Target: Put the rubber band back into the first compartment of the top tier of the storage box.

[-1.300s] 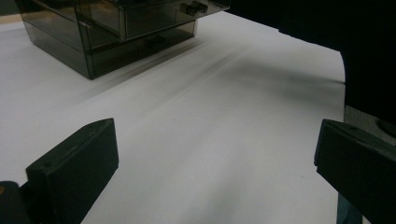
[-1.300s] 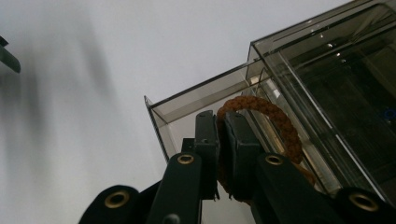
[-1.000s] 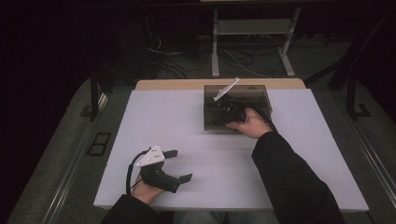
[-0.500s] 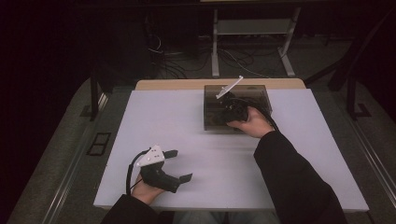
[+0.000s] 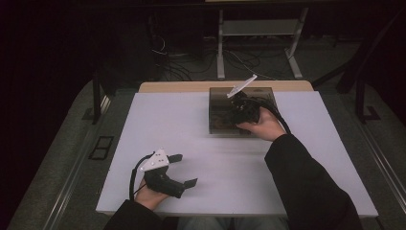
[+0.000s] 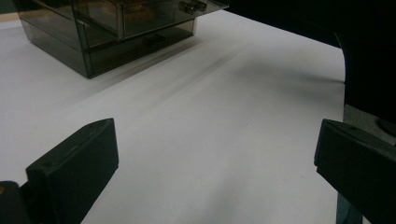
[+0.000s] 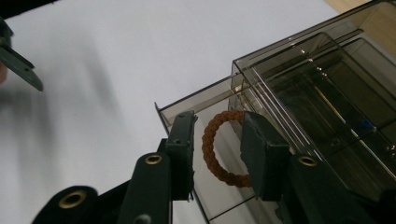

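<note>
A brown beaded bracelet, a ring of small round beads, lies in the open drawer of a smoky see-through plastic box. The drawer is pulled out from the box, and the bracelet sits near the drawer's front wall.

The right gripper is right above the bracelet. Its two black jaws stand one on each side of the ring, a little apart. The jaws have just been opening, and the bracelet is between them. One jaw stands clear of the beads; the other looks very close to them, but it does not squeeze them. In the high view the right gripper sits over the front part of the box, and the person's hand holds it from the near side of the box.

The box stands at the far side of a big white table. Inside the box there are more see-through parts, and something small and blue shows deep in one of them.

The left gripper is well away from the box, close to the near edge of the table, on the left. Its jaws stand wide apart with nothing between them. In the left gripper view the box shows far off past the bare white table.
</note>
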